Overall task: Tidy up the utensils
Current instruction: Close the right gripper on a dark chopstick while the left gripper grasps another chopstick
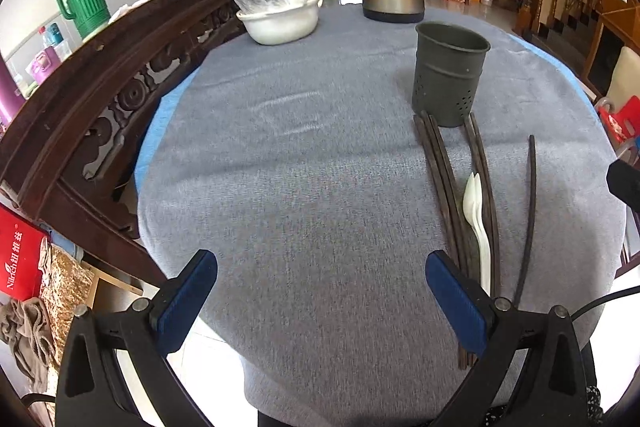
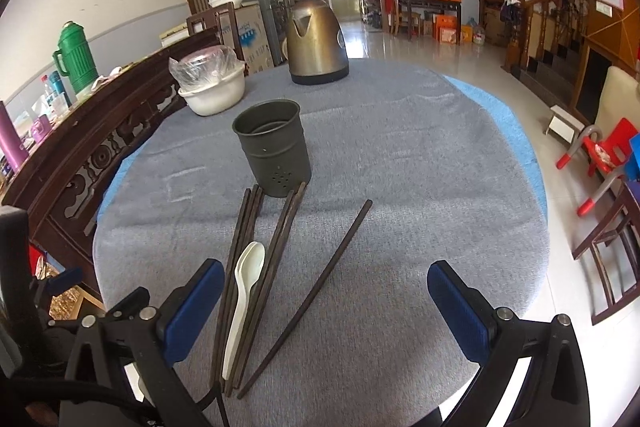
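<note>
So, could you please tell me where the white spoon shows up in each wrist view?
Left wrist view: the white spoon lies right of centre, among the dark chopsticks.
Right wrist view: the white spoon lies left of centre, between chopsticks.
Shared landmark: the grey utensil holder stands just beyond it.

Left claw (image 1: 322, 297): black frame carrying blue textured pads (image 1: 188, 301); silver screws showing; right claw (image 2: 324, 307) matching, black cable trailing.

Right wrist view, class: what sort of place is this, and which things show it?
Probably a lived-in family home: a kettle and covered bowl on a cloth-covered table, a staircase, a child's red chair.
</note>
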The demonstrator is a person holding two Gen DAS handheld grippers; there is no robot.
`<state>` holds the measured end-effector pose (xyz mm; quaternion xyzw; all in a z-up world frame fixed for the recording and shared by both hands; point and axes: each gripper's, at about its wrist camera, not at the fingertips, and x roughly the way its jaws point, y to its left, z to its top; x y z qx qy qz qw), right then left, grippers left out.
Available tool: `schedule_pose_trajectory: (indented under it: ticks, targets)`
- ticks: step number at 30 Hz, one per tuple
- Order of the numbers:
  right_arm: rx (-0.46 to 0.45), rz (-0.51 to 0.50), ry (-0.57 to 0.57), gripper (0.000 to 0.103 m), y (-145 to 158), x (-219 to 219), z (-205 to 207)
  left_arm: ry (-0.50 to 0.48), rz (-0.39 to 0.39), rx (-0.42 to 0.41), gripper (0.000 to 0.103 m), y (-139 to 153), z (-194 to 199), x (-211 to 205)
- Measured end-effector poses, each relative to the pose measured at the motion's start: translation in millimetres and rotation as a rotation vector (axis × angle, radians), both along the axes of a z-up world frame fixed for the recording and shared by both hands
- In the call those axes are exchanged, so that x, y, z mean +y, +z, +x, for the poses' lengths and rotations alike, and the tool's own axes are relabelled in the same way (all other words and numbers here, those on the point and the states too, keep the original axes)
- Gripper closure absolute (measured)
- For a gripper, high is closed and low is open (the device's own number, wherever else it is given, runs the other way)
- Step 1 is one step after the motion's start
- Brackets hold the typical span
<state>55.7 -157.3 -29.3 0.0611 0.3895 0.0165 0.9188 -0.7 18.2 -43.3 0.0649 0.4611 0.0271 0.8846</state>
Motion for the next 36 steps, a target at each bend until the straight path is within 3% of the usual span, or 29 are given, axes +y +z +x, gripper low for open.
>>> schedule_pose_trajectory:
  ticks: [16,31,36]
  targets:
    - [0.119,0.056,-0.061,0.004,-32,-24,54,-0.049,0.033,0.080,0.000,-19,42,-24]
    - [0.265,0.264,-0.114,0.042,-69,-56,110,-0.063,0.081,0.111,0.000,-26,60,-38]
    - [0.312,0.327,-0.146,0.054,-79,-66,124,-0.052,0.023,0.155,0.000,-30,71,-32]
